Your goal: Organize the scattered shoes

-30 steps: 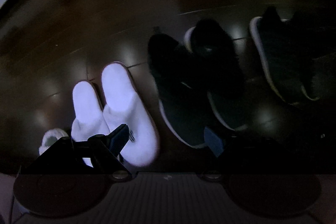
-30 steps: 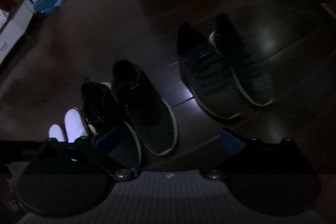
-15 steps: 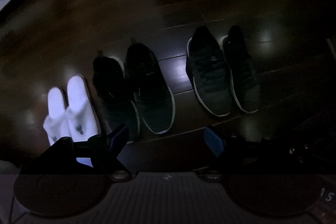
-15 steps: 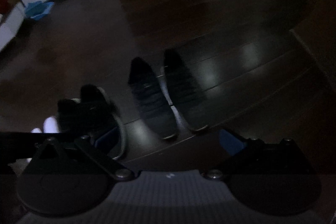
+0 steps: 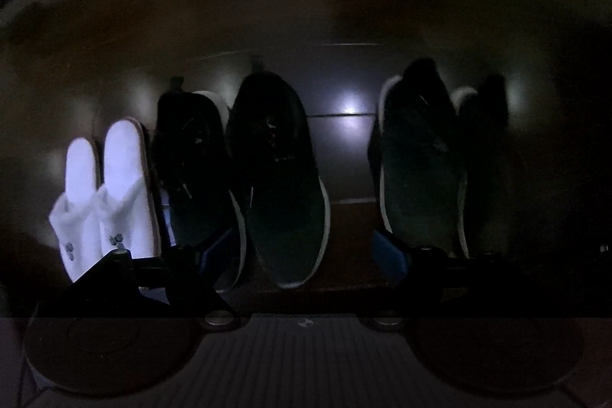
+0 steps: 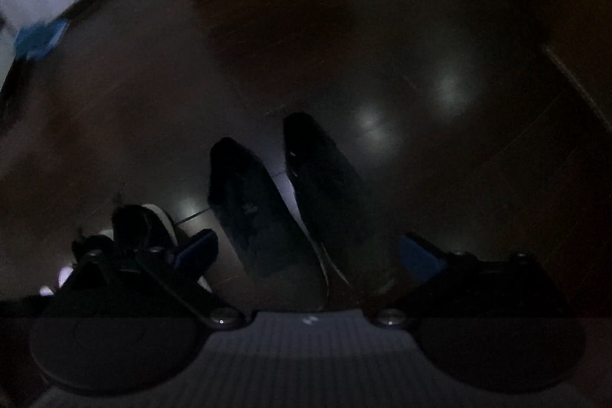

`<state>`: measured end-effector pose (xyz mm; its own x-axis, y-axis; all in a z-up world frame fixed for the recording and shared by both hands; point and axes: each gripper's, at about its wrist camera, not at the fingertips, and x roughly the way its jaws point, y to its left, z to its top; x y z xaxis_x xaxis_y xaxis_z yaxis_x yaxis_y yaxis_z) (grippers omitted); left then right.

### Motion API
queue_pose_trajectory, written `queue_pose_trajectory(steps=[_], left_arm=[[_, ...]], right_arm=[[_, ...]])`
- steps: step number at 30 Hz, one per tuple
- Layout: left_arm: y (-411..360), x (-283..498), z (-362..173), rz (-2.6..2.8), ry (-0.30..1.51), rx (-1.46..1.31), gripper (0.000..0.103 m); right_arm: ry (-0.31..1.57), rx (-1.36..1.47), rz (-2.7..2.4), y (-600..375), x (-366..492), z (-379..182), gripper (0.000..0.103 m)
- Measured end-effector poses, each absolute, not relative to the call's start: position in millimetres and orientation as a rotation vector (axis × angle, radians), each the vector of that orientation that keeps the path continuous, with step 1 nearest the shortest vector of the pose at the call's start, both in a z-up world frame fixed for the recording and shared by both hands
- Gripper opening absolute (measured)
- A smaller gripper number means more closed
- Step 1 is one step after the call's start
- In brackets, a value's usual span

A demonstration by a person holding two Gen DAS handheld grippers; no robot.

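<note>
Shoes, three pairs, are seen lined up in a row on the dark glossy wooden floor (image 5: 344, 6), toes toward the camera. At far left a pair of white fabric slippers (image 5: 103, 186) is set side by side, touching. Just beside them a pair of black lace-up sneakers with pale sole edges (image 5: 244, 174) is placed, the left shoe sitting slightly farther back than its mate. After a gap of bare floor, a second pair of dark knit sneakers with white soles (image 5: 432, 163) is found close together at right; the same pair (image 6: 290, 201) is viewed below the right gripper. The left gripper (image 5: 302, 251) is held above the row with its jaws spread apart and nothing between them; the right gripper (image 6: 306, 249) is likewise held wide and empty. No stray shoe can be made out, though the dim light hides much. The sorting is judged essentially finished; at most a small straightening of the middle pair could remain.
</note>
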<state>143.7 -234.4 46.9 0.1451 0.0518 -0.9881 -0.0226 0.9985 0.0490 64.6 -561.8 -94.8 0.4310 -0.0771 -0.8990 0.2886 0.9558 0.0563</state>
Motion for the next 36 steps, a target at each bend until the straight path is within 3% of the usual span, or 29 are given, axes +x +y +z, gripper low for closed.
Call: queue_pose_trajectory(steps=[3, 11, 36], left_arm=[[-231.0, 155.0, 37.8, 0.077, 1.429, 0.015, 0.083], [-230.7, 182.7, 10.5, 0.168, 1.437, -0.006, 0.083], [-243.9, 184.0, -20.2, 0.221, 1.432, -0.036, 0.083]], right_arm=[[1.121, 0.146, -0.181, -558.2, 93.0, -114.9, 0.098], [1.186, 0.059, -0.099, -563.4, 165.9, -189.6, 0.075], [1.4, 0.02, -0.026, -576.1, 227.4, -296.1, 0.071]])
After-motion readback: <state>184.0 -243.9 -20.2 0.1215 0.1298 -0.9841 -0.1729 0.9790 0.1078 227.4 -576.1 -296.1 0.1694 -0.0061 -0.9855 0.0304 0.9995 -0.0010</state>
